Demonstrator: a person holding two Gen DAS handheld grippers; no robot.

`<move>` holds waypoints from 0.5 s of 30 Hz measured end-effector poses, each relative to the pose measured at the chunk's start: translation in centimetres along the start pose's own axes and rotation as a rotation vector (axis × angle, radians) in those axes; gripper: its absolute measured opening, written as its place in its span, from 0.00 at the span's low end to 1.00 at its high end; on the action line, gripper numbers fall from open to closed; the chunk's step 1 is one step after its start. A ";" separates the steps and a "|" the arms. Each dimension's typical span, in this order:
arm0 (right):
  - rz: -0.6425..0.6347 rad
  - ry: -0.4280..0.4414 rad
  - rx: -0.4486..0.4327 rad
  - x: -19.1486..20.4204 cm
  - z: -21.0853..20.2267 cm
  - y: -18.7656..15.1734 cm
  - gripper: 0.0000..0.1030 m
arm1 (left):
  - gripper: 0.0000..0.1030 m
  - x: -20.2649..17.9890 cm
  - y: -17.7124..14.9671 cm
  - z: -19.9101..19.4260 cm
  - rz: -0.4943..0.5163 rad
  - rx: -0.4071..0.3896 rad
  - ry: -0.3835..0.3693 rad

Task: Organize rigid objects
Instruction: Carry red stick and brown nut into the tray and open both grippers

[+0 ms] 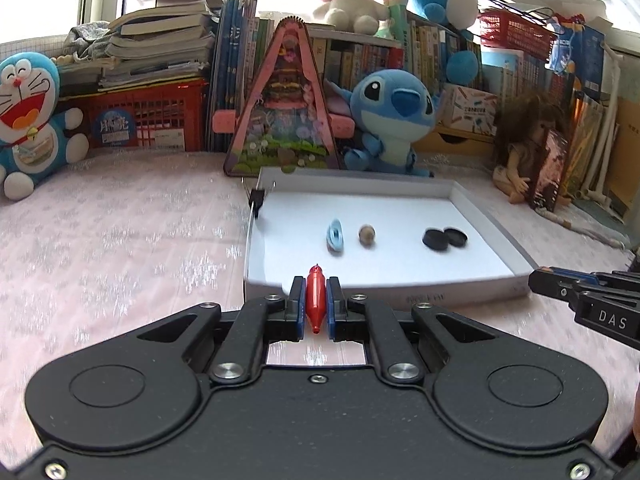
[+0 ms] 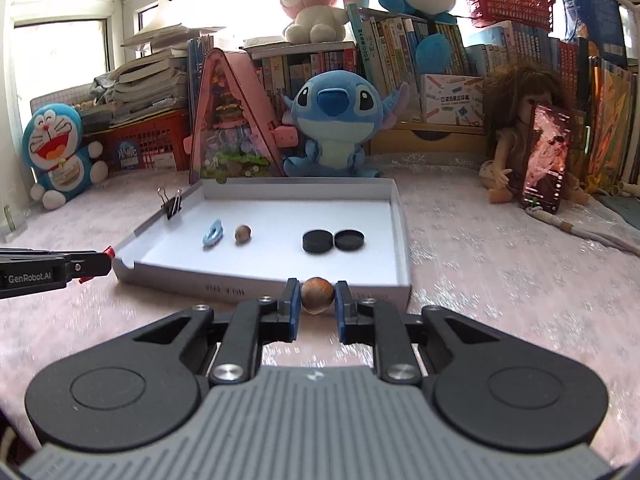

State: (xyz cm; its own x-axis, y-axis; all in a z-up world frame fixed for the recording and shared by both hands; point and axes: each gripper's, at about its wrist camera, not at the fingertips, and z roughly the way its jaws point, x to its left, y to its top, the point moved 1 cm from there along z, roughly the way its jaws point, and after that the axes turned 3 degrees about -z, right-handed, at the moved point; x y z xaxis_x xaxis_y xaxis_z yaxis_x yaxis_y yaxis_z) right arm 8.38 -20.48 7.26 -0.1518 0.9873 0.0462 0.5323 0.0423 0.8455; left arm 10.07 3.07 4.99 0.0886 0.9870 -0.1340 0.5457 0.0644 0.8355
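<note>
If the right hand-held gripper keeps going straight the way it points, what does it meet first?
Probably the near wall of the white tray: the right hand-held gripper, shut on a brown nut, points at it from just outside. Depth is unclear, so it might clear the rim.

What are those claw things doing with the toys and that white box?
A person is tidying small hard things into the white box. The left gripper is shut on a red pen-like piece, and the right gripper is shut on a brown nut. Both are just in front of the box. Inside already lie a blue ring, another nut and two black discs.
</note>
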 end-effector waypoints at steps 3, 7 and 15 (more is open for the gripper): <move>0.028 0.015 0.007 -0.2 1.2 1.1 0.21 | 0.09 -0.1 1.3 1.3 -0.001 0.007 0.008; 0.066 0.023 0.019 -0.4 2.9 2.4 0.21 | 0.09 -0.4 2.4 3.0 0.011 0.020 0.016; 0.094 0.025 0.054 -0.1 6.3 3.7 0.21 | 0.09 -0.6 4.0 5.8 0.010 0.051 0.041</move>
State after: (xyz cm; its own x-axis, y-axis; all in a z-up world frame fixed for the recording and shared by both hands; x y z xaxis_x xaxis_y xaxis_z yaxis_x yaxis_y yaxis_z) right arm 15.55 -19.49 7.02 -0.1197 0.9832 0.1377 0.5891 -0.0413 0.8070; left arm 17.04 1.84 5.33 0.0606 0.9928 -0.1035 0.5868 0.0484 0.8083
